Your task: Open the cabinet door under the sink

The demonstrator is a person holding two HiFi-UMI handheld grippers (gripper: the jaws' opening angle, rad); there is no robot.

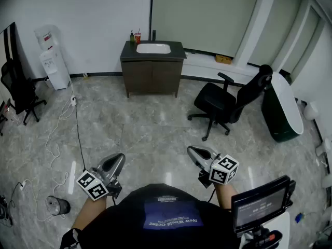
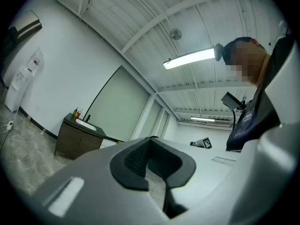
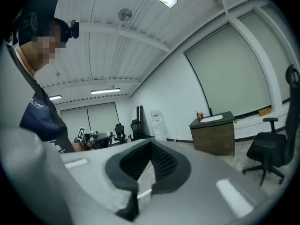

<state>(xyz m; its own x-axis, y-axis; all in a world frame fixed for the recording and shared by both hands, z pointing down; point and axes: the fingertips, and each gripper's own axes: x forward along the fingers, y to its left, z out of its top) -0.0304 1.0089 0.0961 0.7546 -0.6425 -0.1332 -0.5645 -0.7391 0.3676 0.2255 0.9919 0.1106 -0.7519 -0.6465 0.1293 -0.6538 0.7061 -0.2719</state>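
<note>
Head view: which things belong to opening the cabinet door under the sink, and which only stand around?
For the job: cabinet, doors closed; sink; left gripper; right gripper.

Just standing about: office chair; water dispenser; floor cables; red cup.

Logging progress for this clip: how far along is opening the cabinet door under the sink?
Done: nothing yet; the cabinet doors under the sink both look shut. In hand: nothing; the left hand-held gripper and right hand-held gripper are shut and empty, far across the floor from them. Left: approach, grip a door, pull it open.
</note>
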